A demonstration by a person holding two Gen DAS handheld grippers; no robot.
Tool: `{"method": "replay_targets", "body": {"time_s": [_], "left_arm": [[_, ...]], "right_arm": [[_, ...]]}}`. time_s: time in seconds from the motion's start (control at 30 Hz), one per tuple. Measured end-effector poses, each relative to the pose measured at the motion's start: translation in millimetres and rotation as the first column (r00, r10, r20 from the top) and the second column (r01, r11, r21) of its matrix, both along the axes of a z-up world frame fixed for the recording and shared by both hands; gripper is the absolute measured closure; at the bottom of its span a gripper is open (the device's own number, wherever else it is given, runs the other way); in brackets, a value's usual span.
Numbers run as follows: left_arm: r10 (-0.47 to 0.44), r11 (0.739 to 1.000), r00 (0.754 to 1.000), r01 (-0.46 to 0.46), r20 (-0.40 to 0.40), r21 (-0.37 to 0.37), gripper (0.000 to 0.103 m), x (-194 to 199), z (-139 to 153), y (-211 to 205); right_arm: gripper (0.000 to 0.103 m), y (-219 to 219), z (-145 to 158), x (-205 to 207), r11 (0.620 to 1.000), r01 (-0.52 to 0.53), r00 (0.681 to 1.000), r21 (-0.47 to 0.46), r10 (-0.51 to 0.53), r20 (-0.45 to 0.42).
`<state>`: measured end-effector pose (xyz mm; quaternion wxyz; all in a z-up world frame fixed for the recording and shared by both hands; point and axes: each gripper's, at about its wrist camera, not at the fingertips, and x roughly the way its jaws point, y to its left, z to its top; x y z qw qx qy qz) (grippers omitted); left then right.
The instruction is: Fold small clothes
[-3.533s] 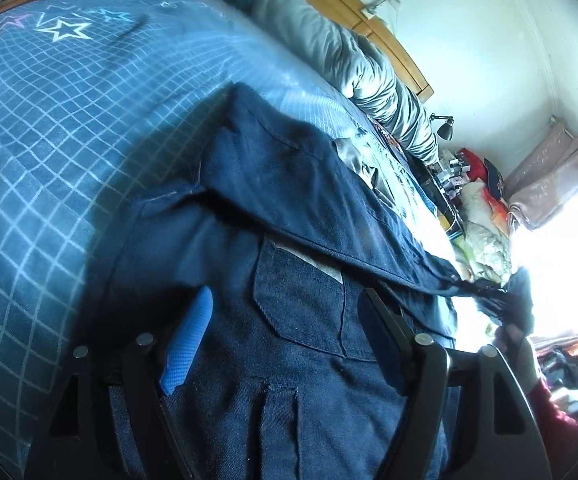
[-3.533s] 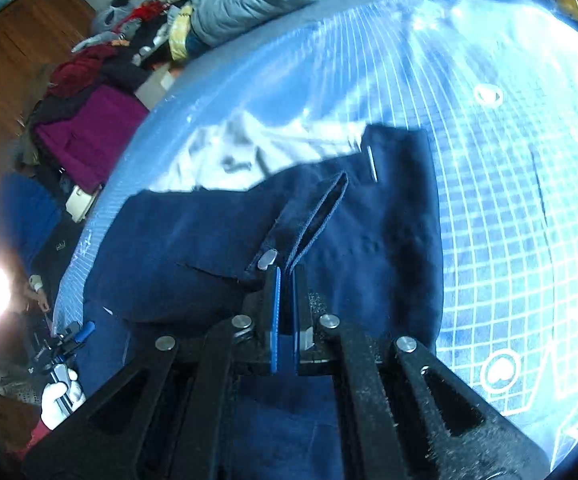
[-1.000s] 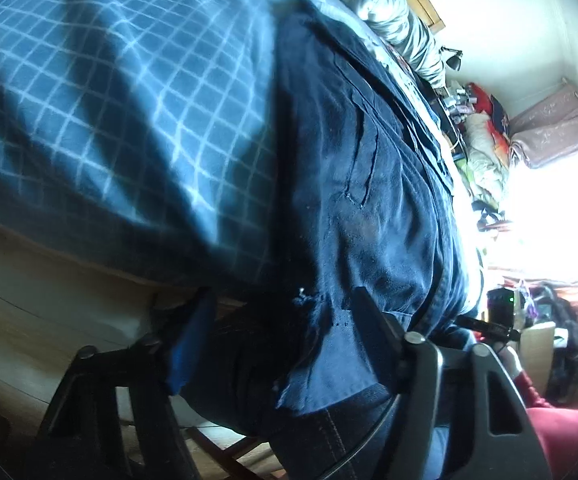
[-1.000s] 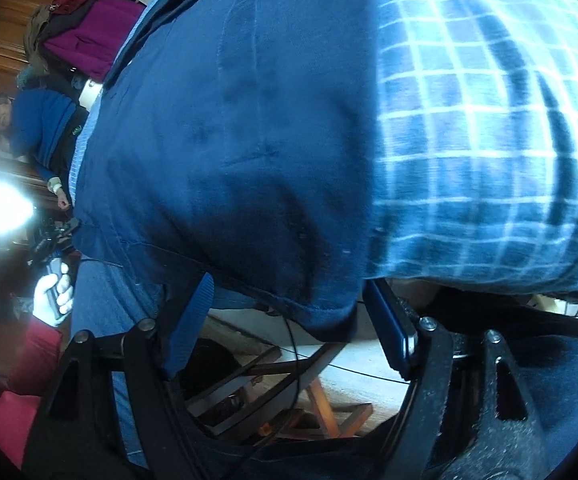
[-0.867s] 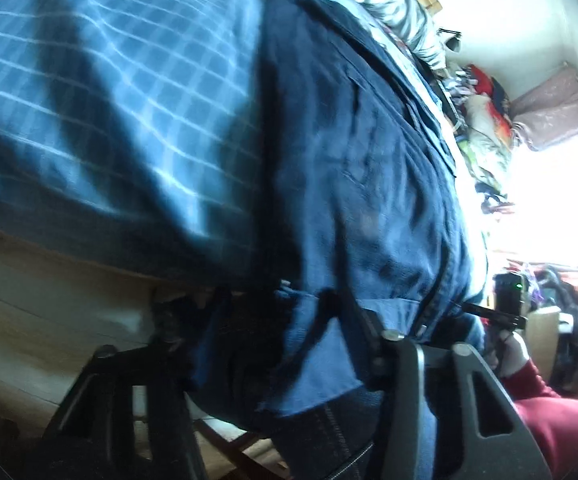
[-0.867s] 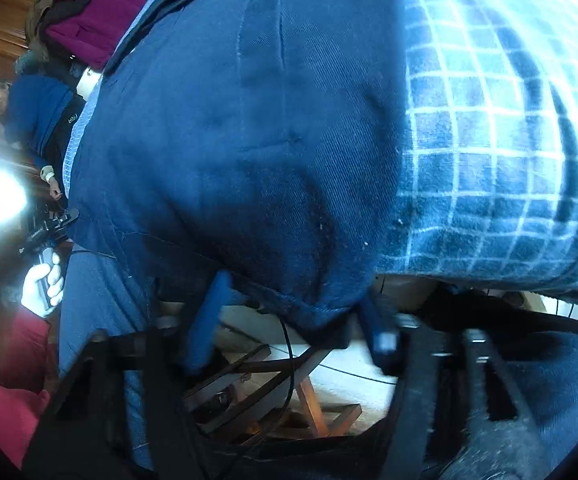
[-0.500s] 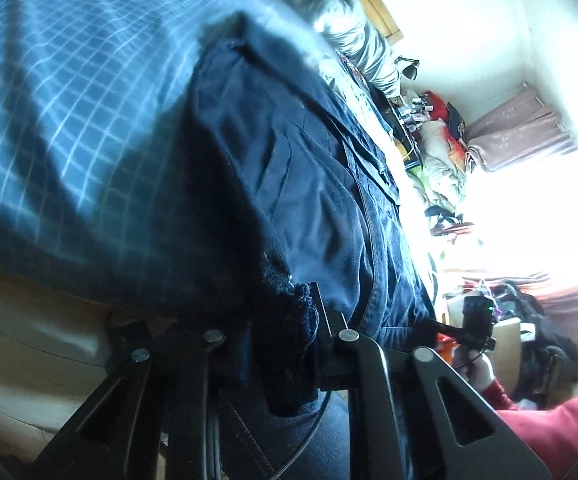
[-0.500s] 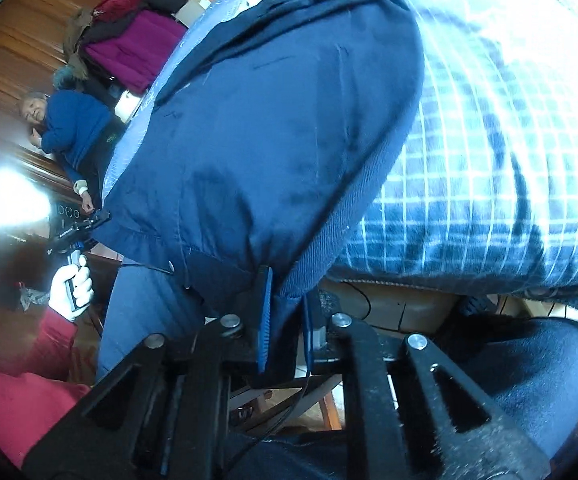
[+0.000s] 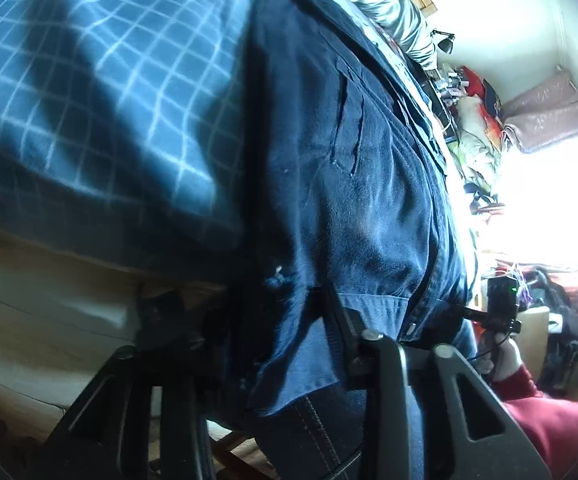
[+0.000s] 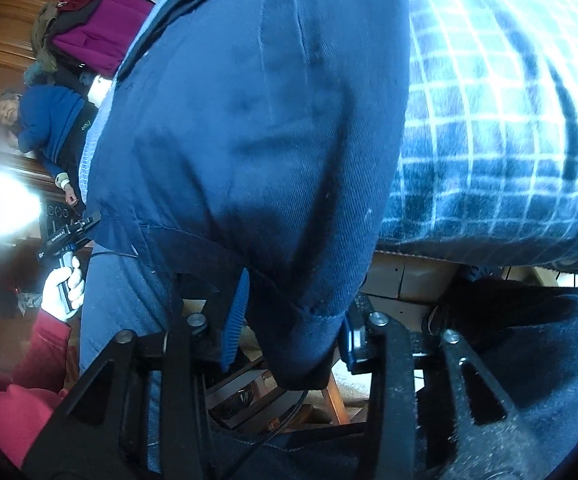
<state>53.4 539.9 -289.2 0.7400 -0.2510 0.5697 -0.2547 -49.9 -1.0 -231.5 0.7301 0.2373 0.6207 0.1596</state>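
A dark navy garment (image 9: 369, 184) lies on the bed's blue checked blanket (image 9: 109, 92), and its hem hangs over the near edge. In the left wrist view my left gripper (image 9: 257, 320) is open below the bed edge, the frayed hem drooping loosely between its fingers. From the right wrist, the same navy garment (image 10: 257, 128) fills the middle, and its hem corner hangs between the blue pads (image 10: 235, 320) of my right gripper (image 10: 293, 332), which is open. The garment's far end is out of sight.
A wooden bed frame (image 9: 49, 300) runs under the blanket. A grey duvet (image 9: 393, 4) lies at the bed's far end. A person in blue (image 10: 49, 120) sits by a magenta cloth pile (image 10: 101, 36). A gloved hand (image 10: 63, 284) holds the other gripper. A wooden stool (image 10: 329, 396) stands below.
Half a second ago both grippers were shut on the garment's hem. Now both sets of jaws stand apart and the hem hangs loose between them.
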Motion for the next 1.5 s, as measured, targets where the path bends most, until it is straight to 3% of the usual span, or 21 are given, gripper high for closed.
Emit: {"method": "replay_targets", "body": {"time_s": [0.07, 0.13, 0.23, 0.47, 0.67, 0.77, 0.9, 1.07, 1.27, 1.3, 1.33, 1.4, 1.5], "left_arm": [[-0.001, 1.0, 1.0, 0.001, 0.005, -0.005, 0.073, -1.1, -3.1, 3.0], [0.007, 0.999, 1.0, -0.007, 0.015, -0.034, 0.089, -3.7, -4.2, 4.9], [0.043, 0.995, 0.998, -0.039, 0.042, -0.093, 0.095, -8.9, 7.5, 4.6], [0.107, 0.941, 0.971, -0.03, 0.212, -0.337, 0.095, 6.2, 91.5, 9.1], [0.171, 0.895, 0.932, -0.012, 0.318, -0.446, 0.095, 55.2, 149.9, 5.8], [0.188, 0.893, 0.923, -0.019, 0.336, -0.45, 0.095, 85.2, 166.0, -1.5], [0.188, 0.904, 0.92, -0.025, 0.344, -0.426, 0.094, 135.7, 178.2, -10.8], [0.199, 0.912, 0.924, -0.053, 0.325, -0.408, 0.092, 209.7, 183.7, -21.1], [0.199, 0.929, 0.945, -0.098, 0.259, -0.358, 0.088, 317.1, 144.3, -50.2], [0.195, 0.935, 0.95, -0.104, 0.245, -0.339, 0.083, 332.2, 133.5, -55.5], [0.19, 0.945, 0.955, -0.115, 0.229, -0.307, 0.07, 349.7, 118.8, -60.1], [0.212, 0.957, 0.966, -0.175, 0.149, -0.232, 0.056, 381.9, 79.1, -64.9], [0.219, 0.975, 0.972, -0.217, 0.088, -0.04, 0.055, 411.2, 37.9, -70.7]], "right_arm": [[0.065, -1.7, 2.1, -1.9, 1.0, -0.006, 1.0, -0.008, 0.006, 0.008], [0.085, 2.2, 10.8, -5.3, 1.0, -0.016, 0.999, -0.018, 0.017, 0.042], [0.093, 6.3, 35.3, -11.1, 1.0, -0.013, 0.993, 0.019, 0.011, 0.116], [0.094, -16.5, 121.7, 3.0, 0.972, 0.039, 0.943, 0.232, -0.112, 0.313], [0.094, -41.6, 166.9, 42.3, 0.941, 0.078, 0.899, 0.33, -0.21, 0.385], [0.093, -44.0, 183.5, 70.8, 0.942, 0.074, 0.886, 0.326, -0.212, 0.412], [0.093, -50.3, 200.5, 120.9, 0.951, 0.057, 0.881, 0.304, -0.191, 0.432], [0.093, -68.2, 195.6, 197.4, 0.945, 0.072, 0.893, 0.319, -0.203, 0.402], [0.09, -86.1, 163.6, 284.1, 0.96, 0.08, 0.929, 0.269, -0.169, 0.33], [0.087, -89.6, 151.4, 300.4, 0.963, 0.079, 0.938, 0.257, -0.159, 0.308], [0.082, -92.3, 138.0, 315.1, 0.968, 0.081, 0.948, 0.236, -0.148, 0.283], [0.072, -98.9, 113.6, 341.9, 0.98, 0.101, 0.962, 0.174, -0.14, 0.234], [0.048, -106.5, 84.9, 358.6, 0.984, 0.145, 0.967, 0.105, -0.163, 0.195]]}}
